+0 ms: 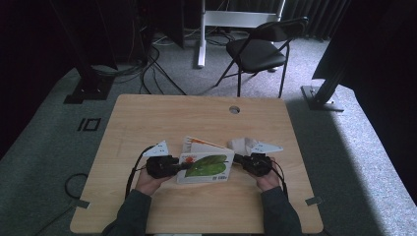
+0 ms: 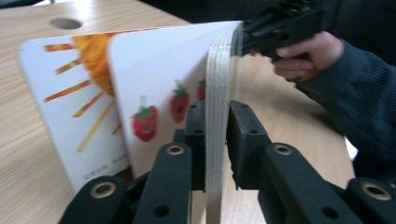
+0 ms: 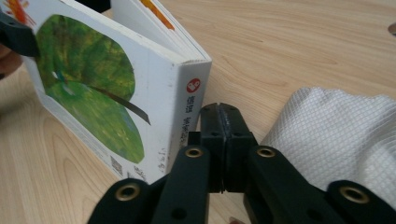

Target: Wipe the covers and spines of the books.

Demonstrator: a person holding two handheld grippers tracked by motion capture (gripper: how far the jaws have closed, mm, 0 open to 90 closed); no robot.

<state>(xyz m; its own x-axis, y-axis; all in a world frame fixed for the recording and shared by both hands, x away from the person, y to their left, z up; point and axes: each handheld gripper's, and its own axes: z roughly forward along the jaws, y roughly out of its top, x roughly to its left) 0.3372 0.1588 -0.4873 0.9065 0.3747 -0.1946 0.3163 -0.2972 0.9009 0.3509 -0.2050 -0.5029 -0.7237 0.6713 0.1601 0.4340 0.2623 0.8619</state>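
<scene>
White cloth [image 1: 241, 144] on the wooden table [image 1: 147, 118], right of centre; black folding chair [image 1: 260, 49] beyond, on grey carpet [image 1: 344, 147].

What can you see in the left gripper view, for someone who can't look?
The left hand-held gripper is shut on a stack of board book pages showing strawberries and a sun. Farther off, the right hand-held gripper touches the book's far end above a wooden table.

Both grippers, the left gripper [image 1: 183, 166] and the right gripper [image 1: 237, 159], are matt black, each topped by a grey three-cornered plate. Brass-ringed screw holes dot the jaws' linkages. Black cables trail toward 6 o'clock. The person wears dark ribbed knit sleeves [image 1: 278, 212].
</scene>
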